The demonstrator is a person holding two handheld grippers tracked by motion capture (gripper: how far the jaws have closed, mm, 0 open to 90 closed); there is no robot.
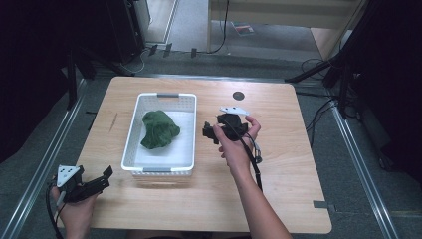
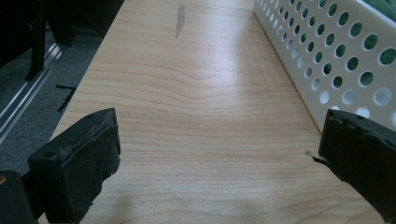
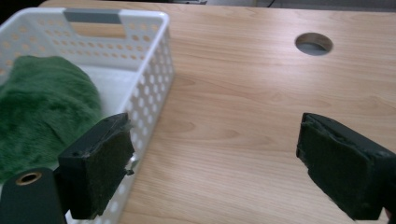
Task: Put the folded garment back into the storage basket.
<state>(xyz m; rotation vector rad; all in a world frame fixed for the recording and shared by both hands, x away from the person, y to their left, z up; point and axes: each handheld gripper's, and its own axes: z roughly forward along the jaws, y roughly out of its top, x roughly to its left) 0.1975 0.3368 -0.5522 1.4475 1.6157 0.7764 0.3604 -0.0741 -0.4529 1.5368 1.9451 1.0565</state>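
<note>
- A white perforated basket (image 1: 133, 130) sits on the wooden surface (image 1: 278, 164), a little toward 9 o'clock from the surface's centre, with its grey handles at the 12 and 6 o'clock ends.
- A crumpled green cloth (image 1: 158, 129) lies inside the basket, in its 12 o'clock half, leaving bare white floor toward 6 o'clock.
- The left gripper (image 1: 105, 177) hangs over the surface's corner at about 7 o'clock, jaws spread wide and empty; the left gripper view shows bare wood between them and the basket wall at 2 o'clock.
- The right gripper (image 1: 208, 132) is held just beside the basket at its 3 o'clock side, jaws parted wide with nothing between them.
- A round cable hole (image 1: 238, 95) lies toward 12 o'clock from the right gripper.
</note>
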